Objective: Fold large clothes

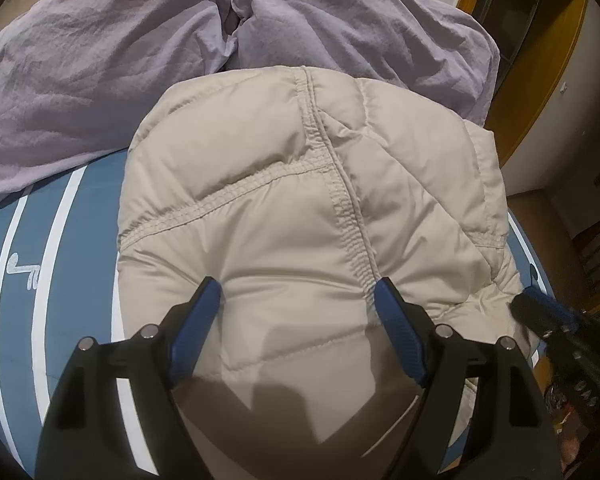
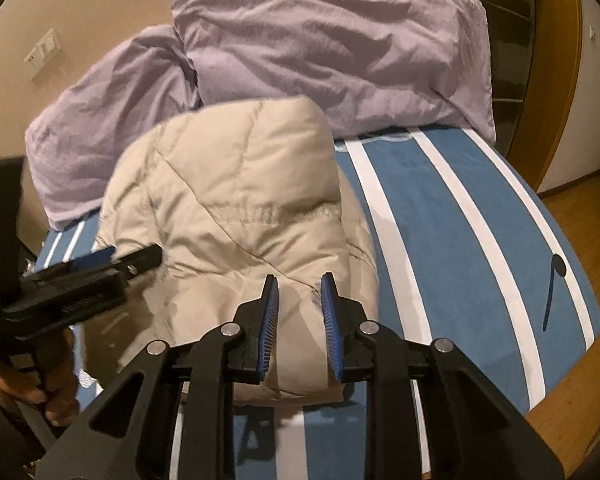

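Note:
A beige quilted puffer jacket [image 1: 284, 208] lies folded into a thick bundle on the blue-and-white striped bed [image 1: 52, 240]. It also shows in the right wrist view [image 2: 236, 200]. My left gripper [image 1: 298, 292] is open, its blue pads spread wide just above the bundle's near part. It appears in the right wrist view [image 2: 132, 260] at the bundle's left side. My right gripper [image 2: 298, 284] has its jaws partly open around a ridge of the jacket's near edge; a firm hold cannot be judged. It shows in the left wrist view [image 1: 540, 308] at the jacket's right edge.
Two lilac pillows [image 2: 332, 52] lie at the head of the bed behind the jacket. The striped sheet [image 2: 460, 232] stretches to the right of the bundle. A wooden floor [image 2: 580, 320] and wooden door frame [image 1: 540, 80] are on the right.

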